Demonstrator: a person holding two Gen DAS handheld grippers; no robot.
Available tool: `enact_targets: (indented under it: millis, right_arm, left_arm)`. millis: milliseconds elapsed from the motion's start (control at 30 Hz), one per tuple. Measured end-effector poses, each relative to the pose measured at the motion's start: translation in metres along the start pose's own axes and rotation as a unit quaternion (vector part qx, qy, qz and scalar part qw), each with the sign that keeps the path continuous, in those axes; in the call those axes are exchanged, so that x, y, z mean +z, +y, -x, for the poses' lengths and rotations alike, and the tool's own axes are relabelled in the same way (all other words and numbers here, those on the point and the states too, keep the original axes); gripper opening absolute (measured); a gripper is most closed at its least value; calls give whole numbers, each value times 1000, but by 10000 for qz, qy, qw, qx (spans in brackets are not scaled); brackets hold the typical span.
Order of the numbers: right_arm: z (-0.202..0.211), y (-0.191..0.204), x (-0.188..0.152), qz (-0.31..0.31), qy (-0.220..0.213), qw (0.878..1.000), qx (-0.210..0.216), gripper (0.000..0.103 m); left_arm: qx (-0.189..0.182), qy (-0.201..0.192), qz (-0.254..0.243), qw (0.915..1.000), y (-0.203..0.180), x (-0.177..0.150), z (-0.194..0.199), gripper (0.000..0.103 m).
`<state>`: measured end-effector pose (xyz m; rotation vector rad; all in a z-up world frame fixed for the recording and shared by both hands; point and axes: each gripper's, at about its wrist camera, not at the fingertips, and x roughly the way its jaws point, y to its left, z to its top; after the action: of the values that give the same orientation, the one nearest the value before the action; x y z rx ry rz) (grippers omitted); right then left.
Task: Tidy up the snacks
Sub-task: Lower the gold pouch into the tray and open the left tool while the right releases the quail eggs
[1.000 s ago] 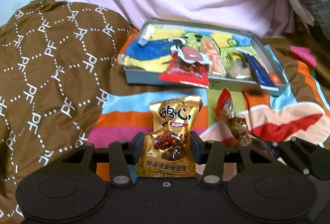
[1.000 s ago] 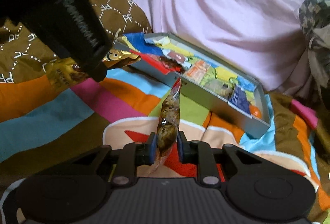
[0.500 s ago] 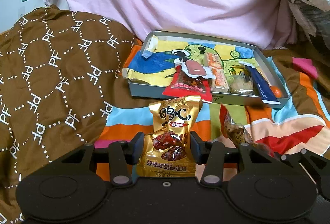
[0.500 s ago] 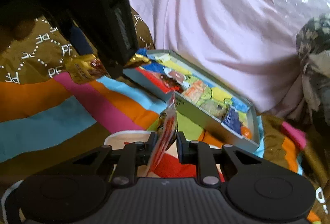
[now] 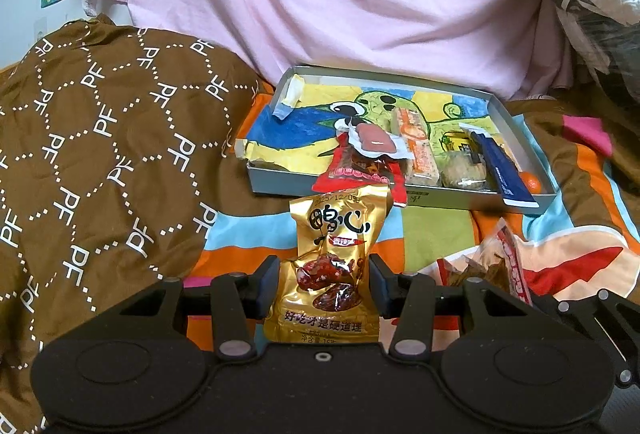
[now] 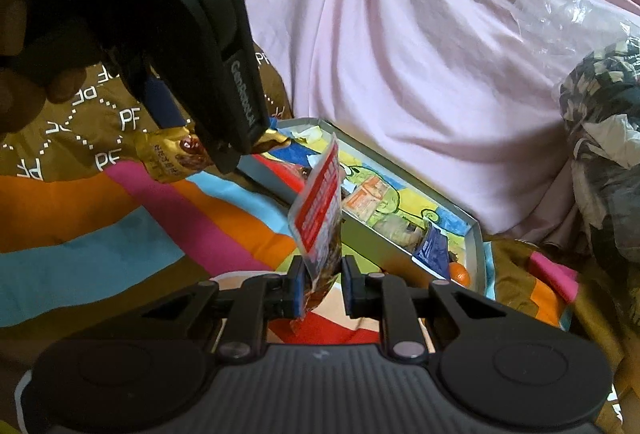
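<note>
A glossy gold foil snack packet [image 5: 332, 266] stands upright, long axis vertical, clenched in the left claw [image 5: 324, 288]. The right claw [image 6: 322, 286] grips a crinkly red-and-clear packet [image 6: 320, 222], tilted upward. Beyond lies a shallow grey tray [image 5: 516, 122] on striped bedding [image 5: 248, 234].

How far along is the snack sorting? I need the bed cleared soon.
Partly done: several snacks, including a red packet and a dark blue sachet, already lie in the shallow grey box. In hand: the left gripper clamps a gold foil pouch, and the right gripper pinches a red-and-clear packet. Left: setting both into the box. No other loose snacks show on the striped blanket.
</note>
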<state>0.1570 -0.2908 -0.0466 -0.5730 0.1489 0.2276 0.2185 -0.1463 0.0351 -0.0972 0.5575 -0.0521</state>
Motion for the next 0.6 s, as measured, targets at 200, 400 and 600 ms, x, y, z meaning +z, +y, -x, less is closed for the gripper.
enact_targets:
  millis: [200,400,600]
  right_arm:
    - [7,-1,3,59,-289,9994,-186,20]
    - [3,-9,11,72,-733,9960,-513,20]
    - [-19,-40,35,-549,-1136,9900,-630,20]
  left_arm:
    - [31,-53,32,10000,2,3,-1,49]
    - [58,-241,25,9997,3,20,-6,49]
    - [92,-418,40,9991,4,53,-31,49]
